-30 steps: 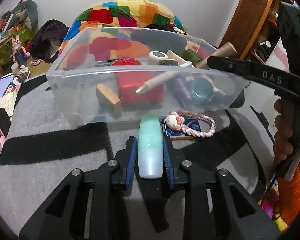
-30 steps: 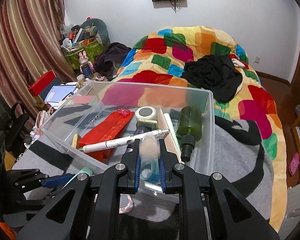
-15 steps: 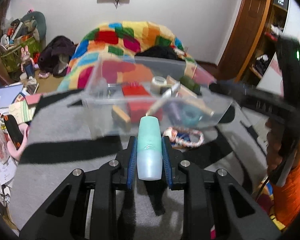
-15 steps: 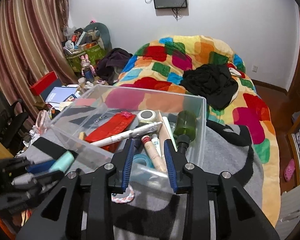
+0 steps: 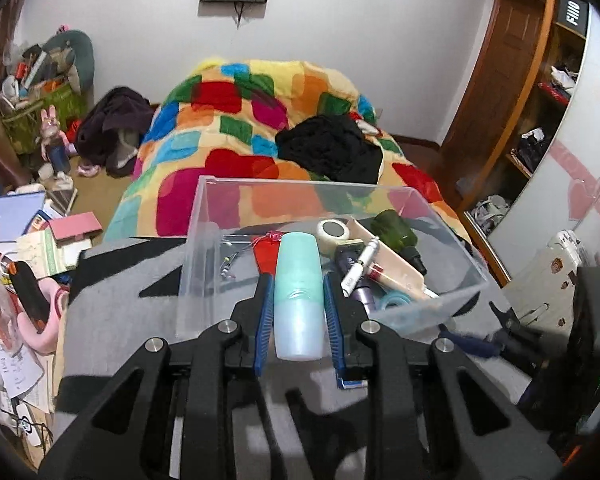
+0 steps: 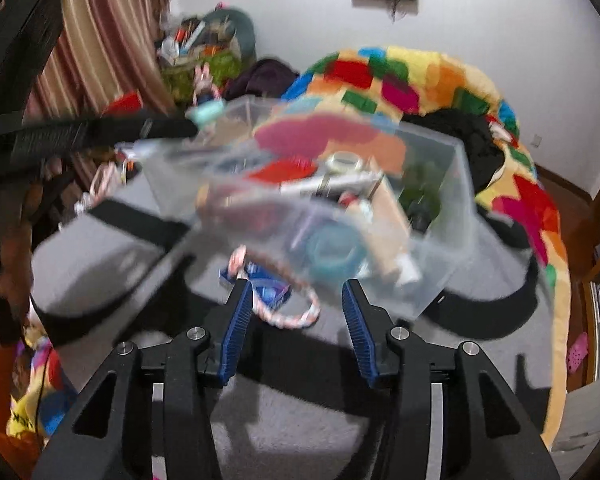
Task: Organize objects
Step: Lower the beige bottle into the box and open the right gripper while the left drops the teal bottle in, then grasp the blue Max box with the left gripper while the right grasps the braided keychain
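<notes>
- Left gripper: fingers clamped on a mint-green tube, pads pressed to both its sides.
- Tube's long axis ran straight out along the fingers, darker cap end forward, pale base end back toward the camera.
- Held in the air just short of the near wall of the clear plastic box, cap end showing in front of the red pouch inside.
- Box sat on a grey-and-black striped blanket at the foot of the bed, already holding a tape roll, a white pen, a dark green bottle and a blue tape ring.
- Judged: the tube only needed carrying forward over the near wall and letting go; left hand plainly the nearer one for that.
- Right gripper: fingers apart and still widening, nothing between the pads.
- Pointed down at a braided rope loop and a blue card on the blanket just outside the box's near wall; rope lay just ahead of the fingers, across the gap. Picture blurred, so details uncertain.
- Writing: a dark sign on the shelf at upper right, seemingly "FIIIO"; a blue book on the floor with print too small to read.
</notes>
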`<move>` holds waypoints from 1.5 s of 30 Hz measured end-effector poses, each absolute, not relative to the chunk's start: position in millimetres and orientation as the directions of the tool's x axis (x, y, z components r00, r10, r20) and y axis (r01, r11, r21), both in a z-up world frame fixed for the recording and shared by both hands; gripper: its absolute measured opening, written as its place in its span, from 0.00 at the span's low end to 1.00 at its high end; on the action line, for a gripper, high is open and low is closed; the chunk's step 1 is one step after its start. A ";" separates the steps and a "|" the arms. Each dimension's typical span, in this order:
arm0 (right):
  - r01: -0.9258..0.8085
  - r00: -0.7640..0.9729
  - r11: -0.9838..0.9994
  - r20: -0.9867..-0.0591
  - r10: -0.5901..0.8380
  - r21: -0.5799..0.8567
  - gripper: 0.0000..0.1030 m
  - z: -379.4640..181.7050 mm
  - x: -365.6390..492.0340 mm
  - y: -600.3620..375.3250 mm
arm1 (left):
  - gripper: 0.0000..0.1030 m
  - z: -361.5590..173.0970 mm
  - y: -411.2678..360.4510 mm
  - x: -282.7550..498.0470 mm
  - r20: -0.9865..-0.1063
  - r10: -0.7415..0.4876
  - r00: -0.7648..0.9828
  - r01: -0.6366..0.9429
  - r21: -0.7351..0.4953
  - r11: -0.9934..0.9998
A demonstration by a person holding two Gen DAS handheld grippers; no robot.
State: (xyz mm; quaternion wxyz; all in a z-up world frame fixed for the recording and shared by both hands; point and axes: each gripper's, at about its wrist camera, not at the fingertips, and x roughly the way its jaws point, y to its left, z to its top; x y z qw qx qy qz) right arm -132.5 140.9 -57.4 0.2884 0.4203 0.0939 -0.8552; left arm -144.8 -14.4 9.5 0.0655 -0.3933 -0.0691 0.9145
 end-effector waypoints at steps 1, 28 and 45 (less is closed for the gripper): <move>0.574 -0.472 -0.815 -0.780 -0.411 0.082 0.42 -60.9 -133.9 139.9 | 0.24 7.4 -14.8 -149.7 -0.720 0.177 -0.672 -0.065 -0.181 -0.981; 0.545 -0.467 -0.829 -0.777 -0.422 0.122 0.06 -71.1 -125.0 154.8 | 0.43 -8.4 3.2 -99.4 -0.733 0.221 -0.643 -0.119 -0.190 -0.975; 0.494 -0.411 -0.850 -0.813 -0.413 0.182 0.18 -76.7 -159.0 138.5 | 0.49 -47.9 3.7 -81.4 -0.793 0.234 -0.563 -0.116 -0.205 -0.972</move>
